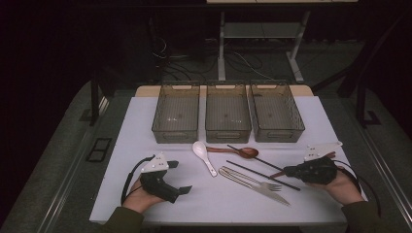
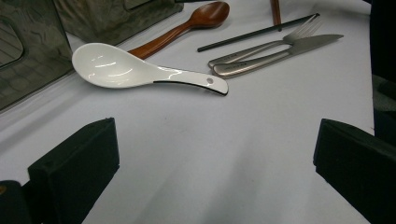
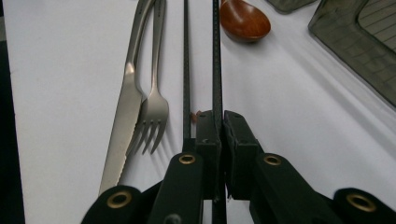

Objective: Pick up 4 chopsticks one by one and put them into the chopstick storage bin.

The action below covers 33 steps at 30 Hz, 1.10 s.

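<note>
Jaws of the right gripper point(image 3: 218, 122) pinch one black chopstick point(image 3: 216, 56) beside the fork point(image 3: 154, 105), ready to lift; left gripper point(image 2: 215, 158) gapes idle

Three grey bins point(image 1: 228, 112) in a row — white spoon point(image 2: 140, 71), knife point(image 3: 122, 122), fork point(image 3: 154, 100).

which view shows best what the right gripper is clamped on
The right gripper view: the right gripper has its jaws closed on one black chopstick, with the second chopstick lying free just left of it. The high view shows that gripper small and dark at the chopsticks' end. The left gripper view shows one black chopstick lying by the fork.
</note>
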{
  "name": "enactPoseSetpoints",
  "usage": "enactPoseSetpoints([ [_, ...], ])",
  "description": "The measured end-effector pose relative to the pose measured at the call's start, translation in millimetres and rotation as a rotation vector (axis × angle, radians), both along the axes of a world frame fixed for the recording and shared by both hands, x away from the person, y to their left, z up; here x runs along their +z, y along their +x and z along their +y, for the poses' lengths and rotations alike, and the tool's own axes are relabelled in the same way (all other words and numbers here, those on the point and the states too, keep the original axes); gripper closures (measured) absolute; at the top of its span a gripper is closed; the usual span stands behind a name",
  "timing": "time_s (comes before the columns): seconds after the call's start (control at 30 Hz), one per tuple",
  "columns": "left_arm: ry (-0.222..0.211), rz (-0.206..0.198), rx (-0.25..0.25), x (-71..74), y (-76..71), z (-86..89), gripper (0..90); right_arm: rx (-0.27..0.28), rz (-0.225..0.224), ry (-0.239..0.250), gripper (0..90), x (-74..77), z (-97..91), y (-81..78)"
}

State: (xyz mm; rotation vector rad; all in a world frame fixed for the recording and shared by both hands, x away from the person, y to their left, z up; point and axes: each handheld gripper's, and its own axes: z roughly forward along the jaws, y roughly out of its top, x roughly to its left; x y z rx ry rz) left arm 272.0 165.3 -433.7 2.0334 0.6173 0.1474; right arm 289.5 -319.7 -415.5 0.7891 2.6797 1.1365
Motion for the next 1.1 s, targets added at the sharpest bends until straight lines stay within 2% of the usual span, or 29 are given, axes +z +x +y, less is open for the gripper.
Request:
enactPoseSetpoints([
  [0.5,-0.01,0.005,-0.005,1.1,-1.3,-1.8,0.0,-0.048,-0.017,0.041,85.4,20.5,18.8,5.5],
  [0.67,-0.001,0.003,-0.015,1.5,-1.3,-3.0,0.0,-0.092,-0.006,0.038,85.5,26.0,33.4,14.5],
  [1.1,-0.005,0.002,-0.019,1.2,-1.6,-5.1,0.0,-0.104,-0.002,0.084,85.4,34.1,54.7,27.7],
])
